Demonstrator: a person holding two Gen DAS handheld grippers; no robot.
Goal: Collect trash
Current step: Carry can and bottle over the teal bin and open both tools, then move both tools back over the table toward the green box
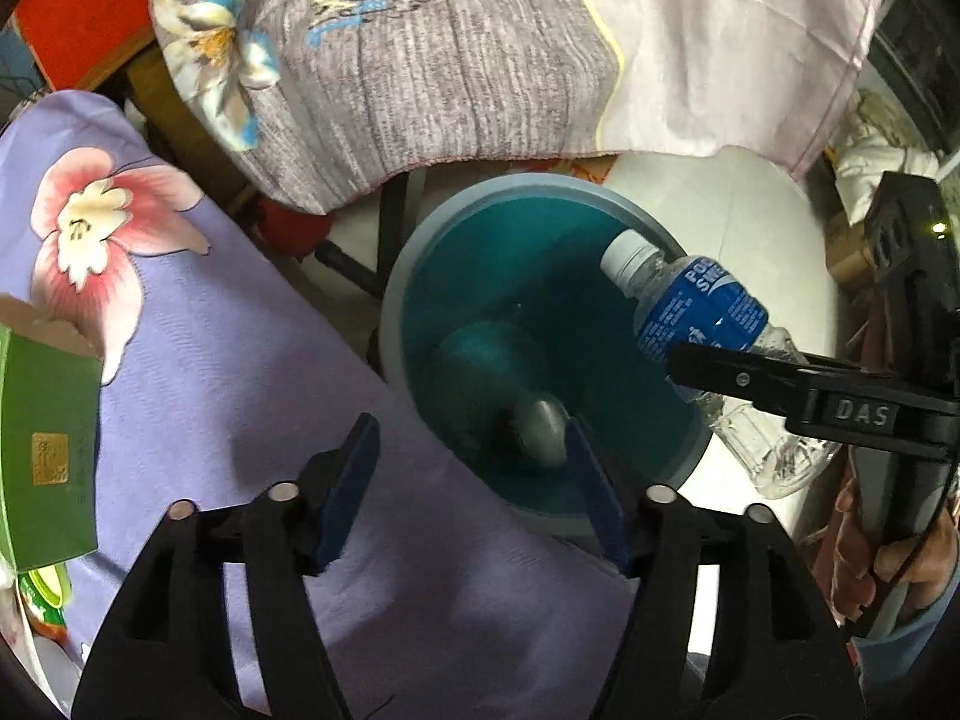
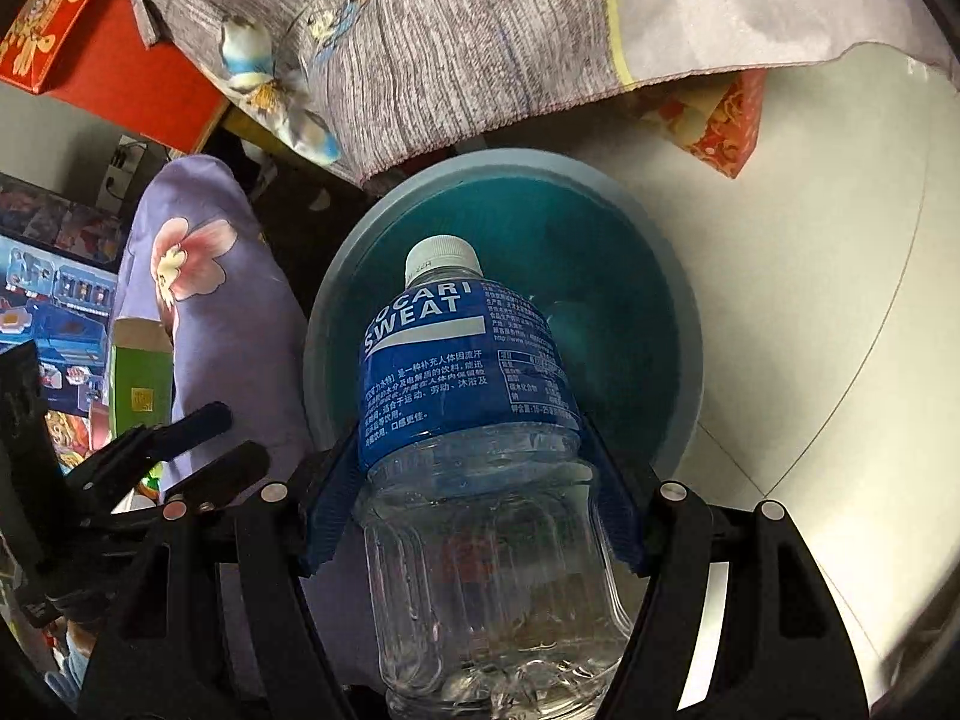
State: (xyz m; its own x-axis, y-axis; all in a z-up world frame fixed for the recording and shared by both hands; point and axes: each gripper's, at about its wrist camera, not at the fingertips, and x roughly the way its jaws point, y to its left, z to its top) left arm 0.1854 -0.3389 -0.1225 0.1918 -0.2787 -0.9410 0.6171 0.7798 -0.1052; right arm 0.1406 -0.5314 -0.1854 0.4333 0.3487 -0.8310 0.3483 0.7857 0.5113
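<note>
Black plastic grippers [image 1: 474, 492] — blue ridged pads [image 2: 618, 516], 4 silver pins each, "DAS" embossed.

The bin [image 1: 543, 360] is teal inside with a pale grey-blue rim. The bottle [image 2: 474, 420] is clear plastic with a white cap [image 2: 443, 255] and a deep blue label [image 2: 462, 360] printed in white lettering. A lilac cloth [image 1: 252, 360] carries a pink and cream flower. A grey streaked cloth [image 1: 420, 60] shows a blue and white flower, edged by a pale pink panel. The box [image 1: 45, 438] is green with a gold square. The floor [image 2: 810, 300] is off-white.
</note>
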